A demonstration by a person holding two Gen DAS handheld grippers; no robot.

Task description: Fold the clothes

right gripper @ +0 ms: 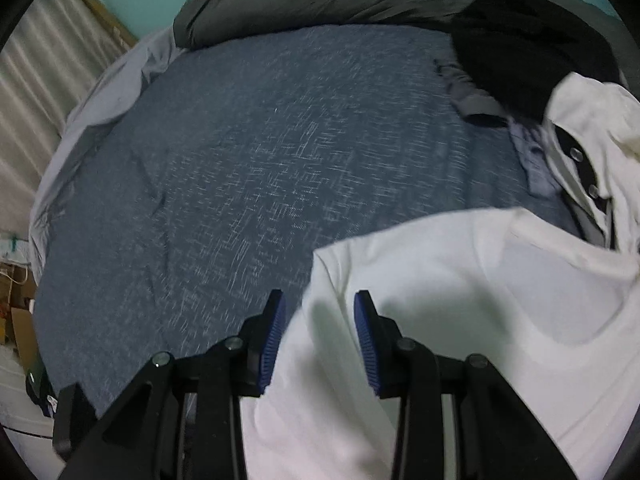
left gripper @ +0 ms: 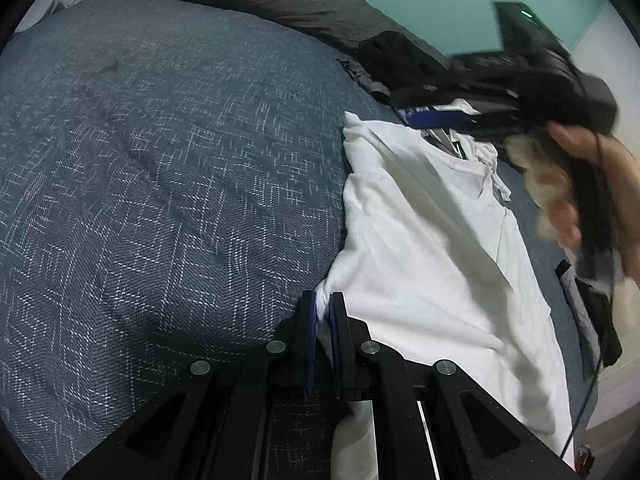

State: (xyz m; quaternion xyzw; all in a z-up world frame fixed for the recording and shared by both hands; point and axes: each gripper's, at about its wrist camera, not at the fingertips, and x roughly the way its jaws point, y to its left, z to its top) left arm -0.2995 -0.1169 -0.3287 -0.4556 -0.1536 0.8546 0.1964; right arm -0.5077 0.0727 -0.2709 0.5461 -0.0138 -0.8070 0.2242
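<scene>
1. White T-shirt: laid out on the blue woven bedspread, toward 3 o'clock of the left wrist view, with a long crease running down its front. The neckline is turned toward the far clothes. Whether a fold has been made in it cannot be settled; the lie would fit a shirt being spread as well as one being partly folded.

2. Left gripper: the tongs are brought nearly together and are clamped on the shirt's edge, a strip of white cloth being seen between the blue pads at 6 o'clock.

3. Right gripper: the tongs are held apart, with the shirt's white cloth lying beneath and between them; nothing is pinched. In the left view this gripper is seen blurred at 2 o'clock, carried in a hand.

4. Pile of other clothes: heaped at 2 o'clock of the right view, black, grey and white pieces mixed, a buttoned white garment among them.

5. Handling, as judged: the clamped edge is best kept taut and low. A matching edge would be taken fully between the open pads before any lift, so that one layer is not dragged alone and the crease is not worsened.

6. Differences of view: the clamp on the edge, the hand and the crease are shown only by the left camera. The open pads and the curtain at 10 o'clock are shown only by the right.
</scene>
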